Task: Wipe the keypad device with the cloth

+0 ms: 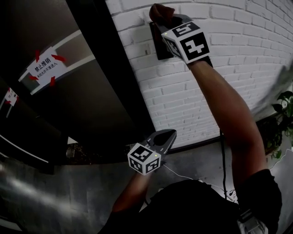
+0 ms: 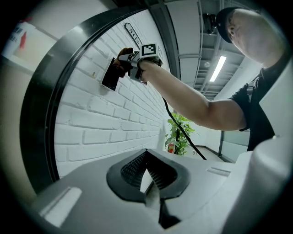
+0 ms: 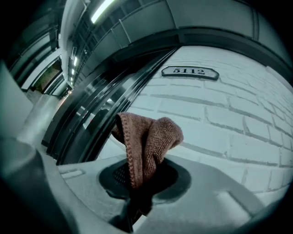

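Note:
A dark, flat keypad device (image 1: 158,45) is mounted on the white brick wall (image 1: 238,59); it also shows in the left gripper view (image 2: 110,75). My right gripper (image 1: 161,23) is raised against the device's top and is shut on a brown cloth (image 3: 146,141), which bunches out of the jaws. The cloth (image 1: 160,13) presses on the device's upper edge and hides the keypad from the right gripper view. My left gripper (image 1: 170,135) hangs low, away from the wall, jaws shut and empty (image 2: 149,176).
A black door frame (image 1: 114,68) runs left of the keypad, with a dark door and a taped paper sign (image 1: 44,67). A number plate (image 3: 190,71) sits higher on the wall. A black cable (image 1: 223,155) and a potted plant (image 1: 284,114) are at the right.

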`<action>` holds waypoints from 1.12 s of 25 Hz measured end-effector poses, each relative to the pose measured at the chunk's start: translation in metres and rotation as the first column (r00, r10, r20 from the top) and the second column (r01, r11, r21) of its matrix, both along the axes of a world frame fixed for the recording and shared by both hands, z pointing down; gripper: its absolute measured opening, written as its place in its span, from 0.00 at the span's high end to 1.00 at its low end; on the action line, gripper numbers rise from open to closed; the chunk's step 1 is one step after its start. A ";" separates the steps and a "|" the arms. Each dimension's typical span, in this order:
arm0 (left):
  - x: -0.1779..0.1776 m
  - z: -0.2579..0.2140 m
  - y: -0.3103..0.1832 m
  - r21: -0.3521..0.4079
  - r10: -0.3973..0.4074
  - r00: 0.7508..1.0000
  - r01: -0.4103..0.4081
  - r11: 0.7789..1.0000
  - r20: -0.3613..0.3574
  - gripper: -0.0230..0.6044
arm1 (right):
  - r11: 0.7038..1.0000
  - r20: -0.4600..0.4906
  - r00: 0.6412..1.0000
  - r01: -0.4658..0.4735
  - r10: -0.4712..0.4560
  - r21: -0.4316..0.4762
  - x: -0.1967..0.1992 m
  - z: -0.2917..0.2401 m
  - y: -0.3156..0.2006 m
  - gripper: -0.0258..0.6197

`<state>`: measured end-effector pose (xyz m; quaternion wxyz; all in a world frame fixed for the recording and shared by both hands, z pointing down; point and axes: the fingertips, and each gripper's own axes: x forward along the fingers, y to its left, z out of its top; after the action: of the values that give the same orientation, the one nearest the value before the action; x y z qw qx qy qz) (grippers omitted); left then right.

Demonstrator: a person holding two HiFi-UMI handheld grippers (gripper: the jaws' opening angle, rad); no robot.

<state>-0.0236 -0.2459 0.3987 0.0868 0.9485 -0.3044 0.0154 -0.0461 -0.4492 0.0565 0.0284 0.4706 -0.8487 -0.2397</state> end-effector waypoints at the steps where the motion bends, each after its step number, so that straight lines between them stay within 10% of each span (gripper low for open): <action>1: 0.000 0.000 0.000 -0.002 0.000 1.000 0.000 1.000 0.000 0.94 | 1.000 -0.006 1.000 -0.004 0.004 0.009 -0.001 0.001 0.001 0.89; 28: 0.004 0.006 0.010 -0.019 0.006 1.000 -0.006 1.000 0.008 0.94 | 0.993 -0.032 0.999 0.013 -0.017 -0.116 -0.001 0.108 0.000 0.89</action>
<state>-0.0198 -0.2362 0.4043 0.0947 0.9484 -0.3018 0.0222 -0.0473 -0.4496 0.1648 0.0677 0.4578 -0.8641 -0.1978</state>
